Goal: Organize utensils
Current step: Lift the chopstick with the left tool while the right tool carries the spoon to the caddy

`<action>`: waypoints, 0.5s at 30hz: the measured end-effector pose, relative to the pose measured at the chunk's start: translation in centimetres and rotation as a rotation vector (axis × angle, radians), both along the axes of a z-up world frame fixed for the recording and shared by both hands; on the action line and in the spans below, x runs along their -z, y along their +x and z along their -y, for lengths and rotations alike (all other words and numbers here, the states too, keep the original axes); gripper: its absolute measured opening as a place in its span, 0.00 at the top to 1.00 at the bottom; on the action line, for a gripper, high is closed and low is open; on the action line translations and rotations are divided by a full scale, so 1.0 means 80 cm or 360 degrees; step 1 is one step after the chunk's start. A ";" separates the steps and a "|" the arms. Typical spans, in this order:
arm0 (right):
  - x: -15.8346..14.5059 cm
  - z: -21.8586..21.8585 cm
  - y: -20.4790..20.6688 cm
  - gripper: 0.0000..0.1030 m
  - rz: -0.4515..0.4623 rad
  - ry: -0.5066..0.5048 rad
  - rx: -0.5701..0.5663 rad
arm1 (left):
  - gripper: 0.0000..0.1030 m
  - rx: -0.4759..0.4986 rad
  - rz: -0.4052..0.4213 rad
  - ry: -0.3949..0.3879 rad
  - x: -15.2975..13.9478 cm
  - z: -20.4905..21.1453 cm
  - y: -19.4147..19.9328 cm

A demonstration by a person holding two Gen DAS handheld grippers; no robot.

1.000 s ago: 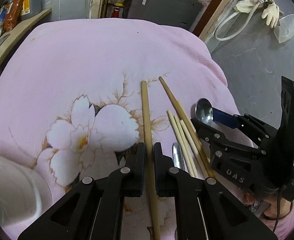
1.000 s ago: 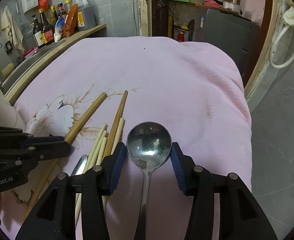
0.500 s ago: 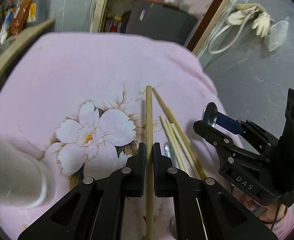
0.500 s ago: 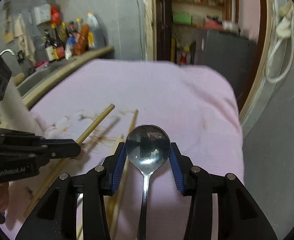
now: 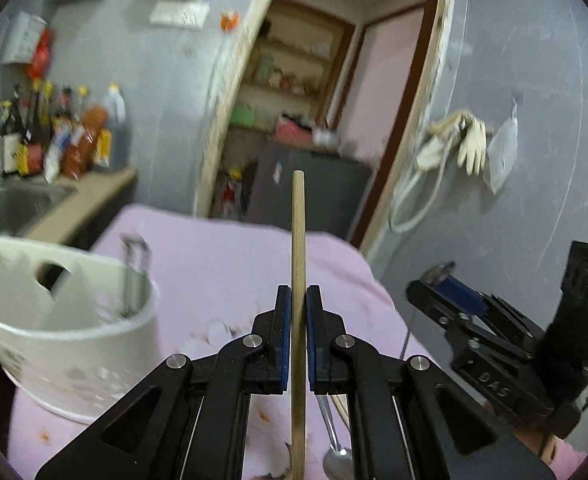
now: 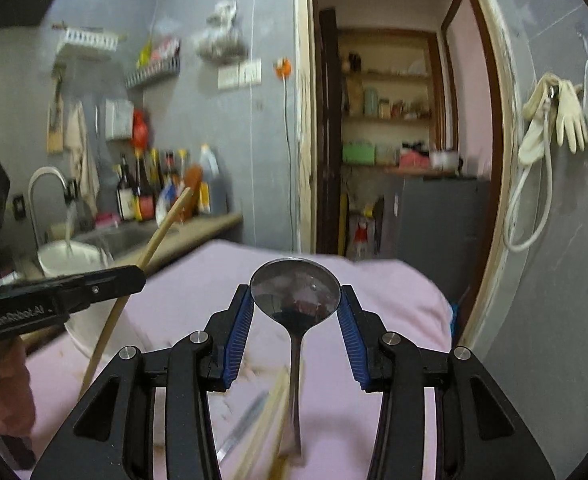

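Both my hands have lifted since the earlier frames: the stick and spoon that lay on the pink cloth are now up in the air, and the view has tipped from the cloth to the room.

My left fingers [image 5: 298,336] are clenched on the wooden stick [image 5: 297,248], which runs straight out ahead of them. My right fingers [image 6: 295,334] grip the spoon [image 6: 295,294] by the sides of its bowl, its handle hanging back underneath. Beneath my right fingers, a few chopsticks [image 6: 272,412] and what looks like a knife [image 6: 242,420] lie on the cloth [image 5: 222,248]; another spoon [image 5: 336,456] lies below my left fingers.

I judge this the carry step, with both pieces picked up and not yet stowed. The white holder [image 5: 66,320] stands just left of my left fingers, so the next move calls for swinging each piece over its rim, tipping it upright and letting go without knocking the holder.

The cloth covers the worktop. Farther left are a sink [image 6: 106,240] and a row of bottles [image 6: 150,188]; beyond, an open doorway with shelves [image 6: 386,116], and gloves [image 6: 562,116] hanging on the grey wall to the right.
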State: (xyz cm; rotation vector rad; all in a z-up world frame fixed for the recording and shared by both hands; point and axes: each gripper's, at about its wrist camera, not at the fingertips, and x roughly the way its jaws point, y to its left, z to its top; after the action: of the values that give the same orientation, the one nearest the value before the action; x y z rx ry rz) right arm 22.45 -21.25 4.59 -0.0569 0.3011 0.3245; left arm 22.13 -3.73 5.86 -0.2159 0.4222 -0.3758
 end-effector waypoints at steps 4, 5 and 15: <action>-0.024 -0.016 -0.008 0.60 0.0079 0.0037 -0.0043 | 0.95 -0.0063 0.0099 -0.0040 -0.021 -0.023 -0.010; -0.030 -0.022 -0.009 0.60 0.0094 0.0043 -0.0061 | 0.95 -0.0079 0.0117 -0.0055 -0.027 -0.030 -0.010; -0.080 -0.089 -0.015 0.60 0.0201 0.0132 -0.0264 | 0.95 -0.0328 0.0295 -0.0216 -0.079 -0.151 -0.011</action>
State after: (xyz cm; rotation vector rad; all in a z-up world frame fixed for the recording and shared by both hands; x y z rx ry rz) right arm 21.23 -14.13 11.01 -0.0203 0.1577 0.4959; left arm 21.21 8.38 12.20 -0.3507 0.1895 -0.2196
